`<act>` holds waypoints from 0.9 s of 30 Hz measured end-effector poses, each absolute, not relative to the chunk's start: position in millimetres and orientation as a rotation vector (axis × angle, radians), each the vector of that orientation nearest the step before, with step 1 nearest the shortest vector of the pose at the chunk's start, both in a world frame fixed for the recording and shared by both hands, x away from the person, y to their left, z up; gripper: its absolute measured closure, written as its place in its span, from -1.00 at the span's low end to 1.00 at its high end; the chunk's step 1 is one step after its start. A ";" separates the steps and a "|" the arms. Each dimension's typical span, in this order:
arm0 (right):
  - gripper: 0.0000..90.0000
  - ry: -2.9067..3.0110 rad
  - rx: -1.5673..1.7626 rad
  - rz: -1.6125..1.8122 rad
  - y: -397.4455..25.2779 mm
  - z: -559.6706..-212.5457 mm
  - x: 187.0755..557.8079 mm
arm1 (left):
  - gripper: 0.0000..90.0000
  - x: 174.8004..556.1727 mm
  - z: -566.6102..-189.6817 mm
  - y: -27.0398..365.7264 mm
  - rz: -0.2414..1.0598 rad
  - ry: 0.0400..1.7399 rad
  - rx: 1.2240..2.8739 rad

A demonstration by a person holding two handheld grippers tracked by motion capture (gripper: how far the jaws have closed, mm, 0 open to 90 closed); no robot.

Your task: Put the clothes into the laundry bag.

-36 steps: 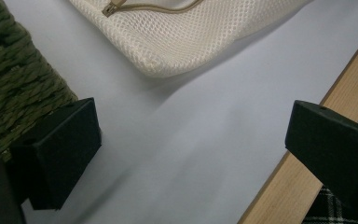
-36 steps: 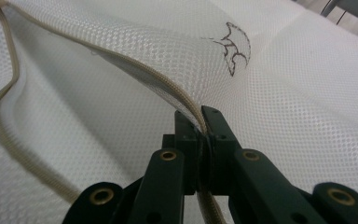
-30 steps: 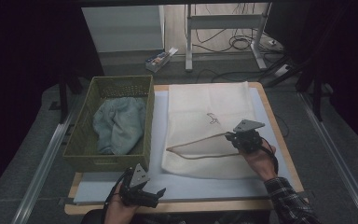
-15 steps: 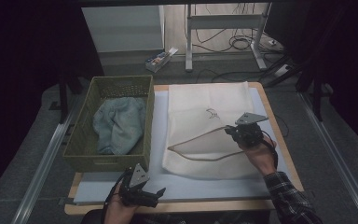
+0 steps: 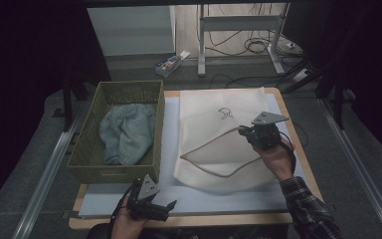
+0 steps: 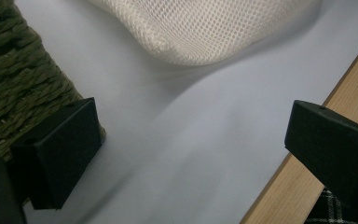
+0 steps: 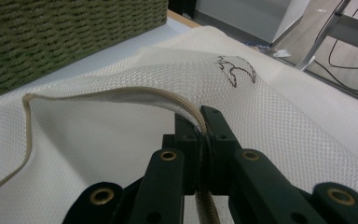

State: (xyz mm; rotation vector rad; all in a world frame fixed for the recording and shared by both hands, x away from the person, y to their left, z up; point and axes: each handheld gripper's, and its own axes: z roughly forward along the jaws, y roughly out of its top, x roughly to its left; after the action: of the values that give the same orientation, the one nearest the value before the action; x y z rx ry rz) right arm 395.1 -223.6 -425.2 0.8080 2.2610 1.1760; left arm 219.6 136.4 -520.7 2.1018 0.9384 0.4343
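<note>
Right gripper [image 7: 204, 122] jaws—seemingly—pinch mesh bag [image 7: 284, 121] zipper.

Woven basket [image 5: 86, 167] on surface [image 5: 303, 164] at left, crumpled cloth [image 5: 127, 132] inside. Mesh laundry bag [image 5: 214, 114] right of basket. Left gripper [image 5: 160, 207] at near edge; right gripper [image 5: 243, 132] on bag's rim.

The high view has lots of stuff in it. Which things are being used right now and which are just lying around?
Being used:
right gripper, shut on the mesh bag's zip edge
mesh bag, opening lifted

Just lying about:
green basket
blue cloth inside the basket
small box on the floor
left gripper, open, holding nothing
</note>
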 end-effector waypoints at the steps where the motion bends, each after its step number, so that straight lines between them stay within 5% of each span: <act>1: 0.89 2.258 0.806 1.180 -223.2 -423.1 395.6 | -0.92 219.6 -520.7 136.5 0.434 0.939 2.102; 27: 0.89 2.196 0.833 1.305 -212.2 -386.1 409.8 | -0.92 219.5 -520.5 136.8 0.441 0.943 2.096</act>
State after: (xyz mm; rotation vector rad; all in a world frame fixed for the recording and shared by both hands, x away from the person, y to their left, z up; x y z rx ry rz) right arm 409.8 -212.2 -386.1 0.8327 2.1964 1.3053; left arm 219.5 136.8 -520.5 2.0963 0.9425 0.4406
